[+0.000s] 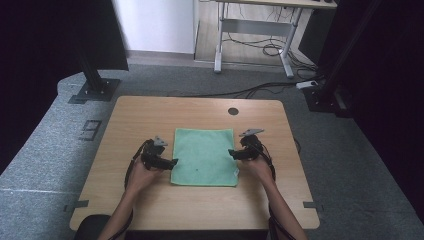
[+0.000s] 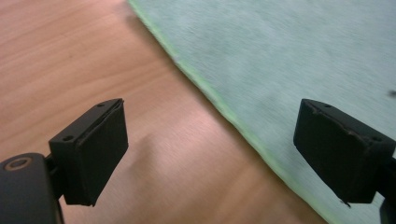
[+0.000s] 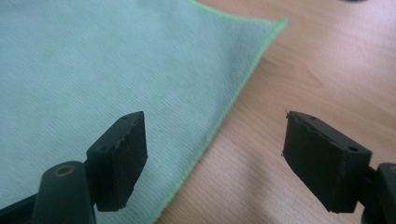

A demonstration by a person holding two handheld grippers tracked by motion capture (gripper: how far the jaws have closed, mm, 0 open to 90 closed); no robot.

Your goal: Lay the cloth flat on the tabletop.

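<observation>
A light green cloth [image 1: 205, 156] lies flat and square on the wooden table [image 1: 150, 115]. My left gripper [image 1: 174, 162] is low at the cloth's left edge, jaws open. In the left gripper view the green hem of the cloth [image 2: 303, 56] runs between the two pads of that gripper [image 2: 210, 149], nothing pinched. My right gripper [image 1: 231, 153] is at the cloth's right edge, also open. In the right gripper view its jaws [image 3: 215, 154] straddle the edge of the cloth [image 3: 93, 60] near a corner, one pad over the cloth and one over bare wood.
A round dark cable hole [image 1: 233, 111] sits near the table's far edge. Beyond the table are a black stand base [image 1: 94, 90] on the left, a desk frame [image 1: 252, 27] and loose cables [image 1: 270, 90] on the grey floor.
</observation>
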